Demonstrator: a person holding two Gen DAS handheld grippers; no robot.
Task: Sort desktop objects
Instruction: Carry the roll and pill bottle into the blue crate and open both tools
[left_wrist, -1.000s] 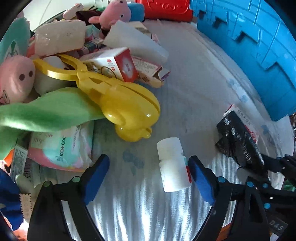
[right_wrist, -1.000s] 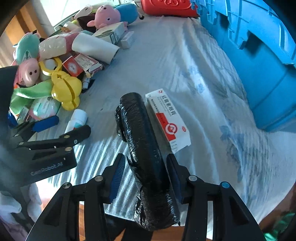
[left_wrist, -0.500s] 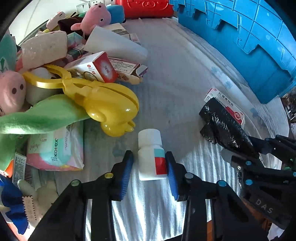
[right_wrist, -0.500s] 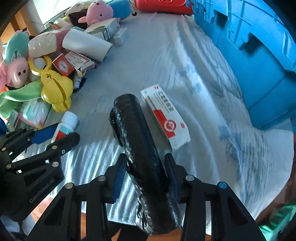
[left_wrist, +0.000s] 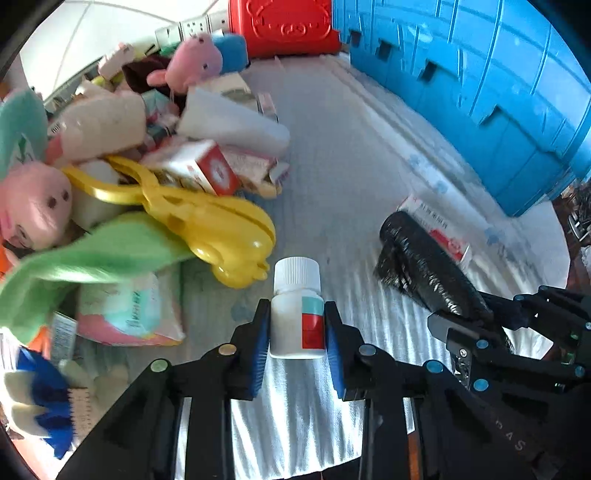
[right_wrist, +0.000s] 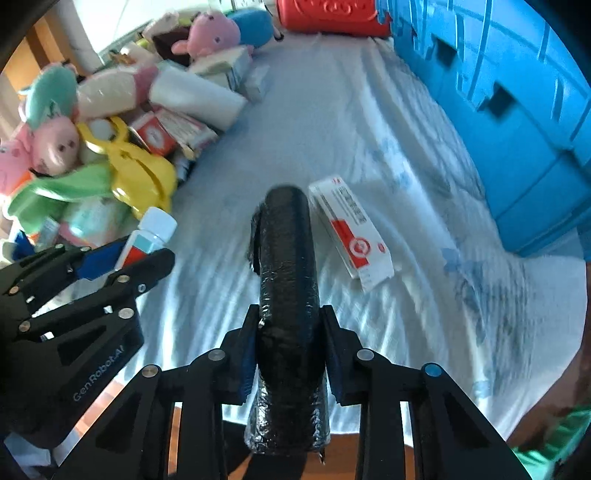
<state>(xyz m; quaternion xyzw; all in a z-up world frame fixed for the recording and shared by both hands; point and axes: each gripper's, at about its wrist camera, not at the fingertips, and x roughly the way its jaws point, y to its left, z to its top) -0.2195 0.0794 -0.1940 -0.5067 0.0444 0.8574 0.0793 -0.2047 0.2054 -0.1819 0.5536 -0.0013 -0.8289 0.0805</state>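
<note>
The white bottle is clamped upright between the blue pads of the left tool. The black wrapped roll is gripped tight by the right tool, beside a red-and-white box on the desk.

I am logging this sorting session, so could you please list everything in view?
pill bottle: 1, white with red and teal label, between the left fingers
wrapped roll: 1, black, between the right fingers
medicine box: 1, white and red, on the sheet right of the roll
scoop tongs: 1, yellow, at the pile's edge
plush toys: several, mostly pink, in the left pile
crate: 1, blue, far right
left gripper: 1, black, shut
right gripper: 1, black, shut
</note>
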